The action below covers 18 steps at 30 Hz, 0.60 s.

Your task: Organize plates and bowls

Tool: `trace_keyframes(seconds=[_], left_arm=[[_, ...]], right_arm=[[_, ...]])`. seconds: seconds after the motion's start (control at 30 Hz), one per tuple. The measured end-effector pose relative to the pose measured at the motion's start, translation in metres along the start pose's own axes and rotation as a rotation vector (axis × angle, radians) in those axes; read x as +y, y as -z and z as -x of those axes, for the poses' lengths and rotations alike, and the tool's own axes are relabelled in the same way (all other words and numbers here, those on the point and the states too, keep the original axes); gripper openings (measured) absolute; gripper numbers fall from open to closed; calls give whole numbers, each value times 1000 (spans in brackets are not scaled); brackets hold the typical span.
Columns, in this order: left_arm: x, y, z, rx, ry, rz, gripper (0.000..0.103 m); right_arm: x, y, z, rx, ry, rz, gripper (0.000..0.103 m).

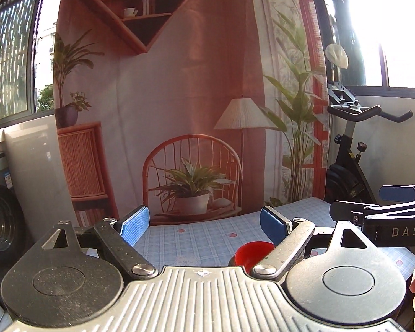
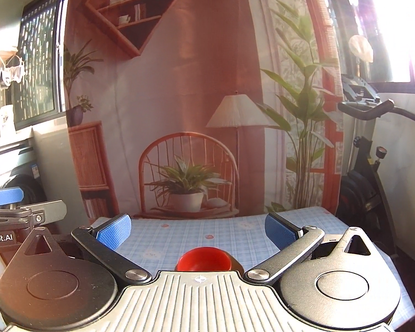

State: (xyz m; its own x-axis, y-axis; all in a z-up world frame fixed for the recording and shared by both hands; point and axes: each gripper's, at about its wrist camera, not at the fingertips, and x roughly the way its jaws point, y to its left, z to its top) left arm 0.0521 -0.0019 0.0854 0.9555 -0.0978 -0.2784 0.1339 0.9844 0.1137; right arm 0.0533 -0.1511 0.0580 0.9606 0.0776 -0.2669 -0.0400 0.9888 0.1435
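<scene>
Little progress was judged made: only a small red glossy bowl [image 2: 203,259] was seen on the blue checked tablecloth [image 2: 179,238]. Above it, both the left gripper [image 1: 204,222] and right gripper [image 2: 197,231] were held wide open, empty.

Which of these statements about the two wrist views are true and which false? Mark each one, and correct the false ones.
1. The left tool is open and holds nothing. True.
2. The right tool is clamped on the red bowl. False: its fingers stand wide apart, and the red bowl sits on the table below them, ungripped.
3. The table is covered with a blue checked cloth. True.
4. The bowl on the table is green. False: it is red.
5. An exercise bike stands to the right of the table. True.
6. Several plates are stacked beside the bowl. False: no plates show in either view.
</scene>
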Motion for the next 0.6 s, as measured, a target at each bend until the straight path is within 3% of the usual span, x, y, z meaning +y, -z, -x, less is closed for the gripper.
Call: trace_keyframes(seconds=[0.6], left_arm=[[8,10,9,-5,-20,37,89]], right_arm=[[-2,9,4,-3,17,-11,103]])
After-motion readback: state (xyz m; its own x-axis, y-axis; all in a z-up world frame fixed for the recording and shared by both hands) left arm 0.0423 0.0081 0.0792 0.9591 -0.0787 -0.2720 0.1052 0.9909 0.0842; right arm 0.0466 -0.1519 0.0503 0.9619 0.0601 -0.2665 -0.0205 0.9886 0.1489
